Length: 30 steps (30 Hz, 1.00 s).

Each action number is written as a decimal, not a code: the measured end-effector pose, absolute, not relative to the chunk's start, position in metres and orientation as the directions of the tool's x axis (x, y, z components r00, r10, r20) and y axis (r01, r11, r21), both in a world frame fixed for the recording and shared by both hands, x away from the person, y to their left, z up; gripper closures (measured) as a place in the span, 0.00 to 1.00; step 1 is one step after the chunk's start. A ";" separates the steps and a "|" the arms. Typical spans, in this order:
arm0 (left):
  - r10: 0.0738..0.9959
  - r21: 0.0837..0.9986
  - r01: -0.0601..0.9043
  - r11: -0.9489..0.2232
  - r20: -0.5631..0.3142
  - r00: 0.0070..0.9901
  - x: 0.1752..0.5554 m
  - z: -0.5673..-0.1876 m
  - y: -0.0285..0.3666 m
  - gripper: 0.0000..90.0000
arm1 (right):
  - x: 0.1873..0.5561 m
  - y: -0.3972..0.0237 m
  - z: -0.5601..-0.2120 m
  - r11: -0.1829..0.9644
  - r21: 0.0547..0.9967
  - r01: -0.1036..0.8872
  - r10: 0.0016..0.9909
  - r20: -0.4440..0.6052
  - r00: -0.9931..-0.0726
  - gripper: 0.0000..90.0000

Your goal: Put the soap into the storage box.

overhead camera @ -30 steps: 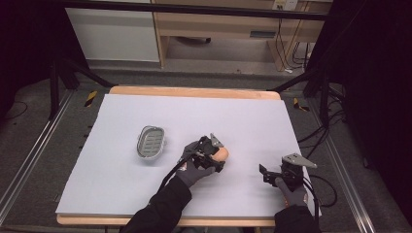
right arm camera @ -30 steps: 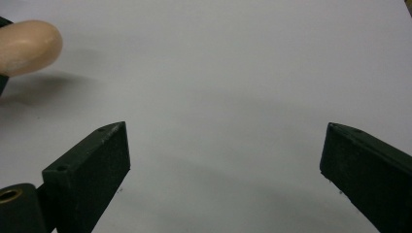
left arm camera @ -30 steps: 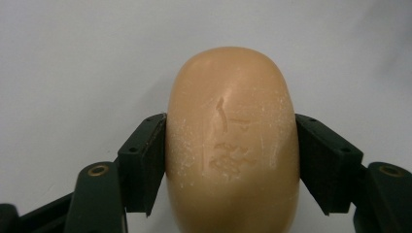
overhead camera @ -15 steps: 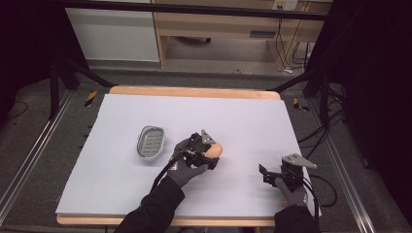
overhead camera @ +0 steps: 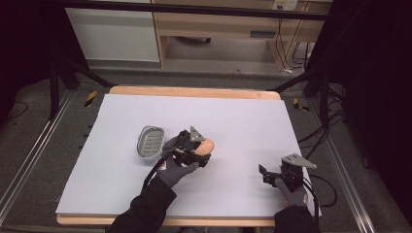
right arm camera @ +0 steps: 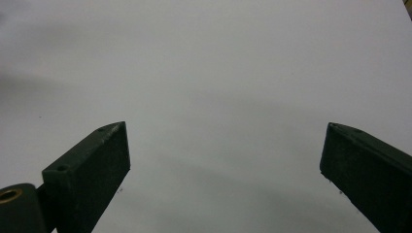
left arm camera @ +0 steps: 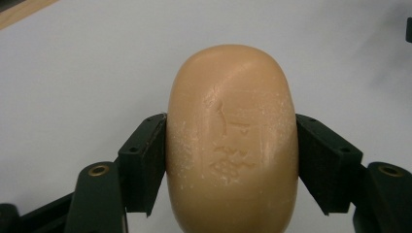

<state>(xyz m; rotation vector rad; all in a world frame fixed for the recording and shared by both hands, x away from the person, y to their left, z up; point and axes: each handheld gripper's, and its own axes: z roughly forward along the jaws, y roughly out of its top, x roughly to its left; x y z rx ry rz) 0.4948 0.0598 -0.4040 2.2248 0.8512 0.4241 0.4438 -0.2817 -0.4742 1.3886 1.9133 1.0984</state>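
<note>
1. Orange-tan soap bar (left arm camera: 232, 141), oval with a stamped mark on its face, sits clamped in my left gripper (overhead camera: 193, 147); in the left gripper view both black pads press its two long sides.
2. From the high view I see that bar (overhead camera: 206, 145) near the middle of the worktop (overhead camera: 243, 111), slightly toward the near edge, sticking out past my gloved left hand (overhead camera: 176, 168).
3. Just left of that gripper lies a metal soap dish (overhead camera: 150, 141) with a ribbed floor, flat on the white sheet and not touching the bar.
4. My right gripper (overhead camera: 272, 173) rests low near the worktop's near right corner, well apart from the soap and the dish.
5. In the right gripper view its jaws stand wide apart with plain white sheet between them, so I read that gripper (right arm camera: 223, 155) as open and holding nothing.
6. A wooden border frames the white sheet along the far edge.
</note>
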 end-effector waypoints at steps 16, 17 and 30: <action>0.745 0.745 0.478 -0.466 0.038 0.666 0.491 -0.391 0.105 0.36 | 0.443 -0.280 -0.474 0.140 0.847 0.513 0.942 0.045 -0.332 0.05; 0.748 0.745 0.479 -0.464 0.040 0.662 0.490 -0.391 0.108 0.36 | 0.443 -0.280 -0.474 0.141 0.847 0.513 0.942 0.044 -0.331 0.05; 0.792 0.760 0.495 -0.420 0.041 0.610 0.490 -0.382 0.141 0.36 | 0.442 -0.279 -0.474 0.145 0.847 0.512 0.941 0.042 -0.335 0.05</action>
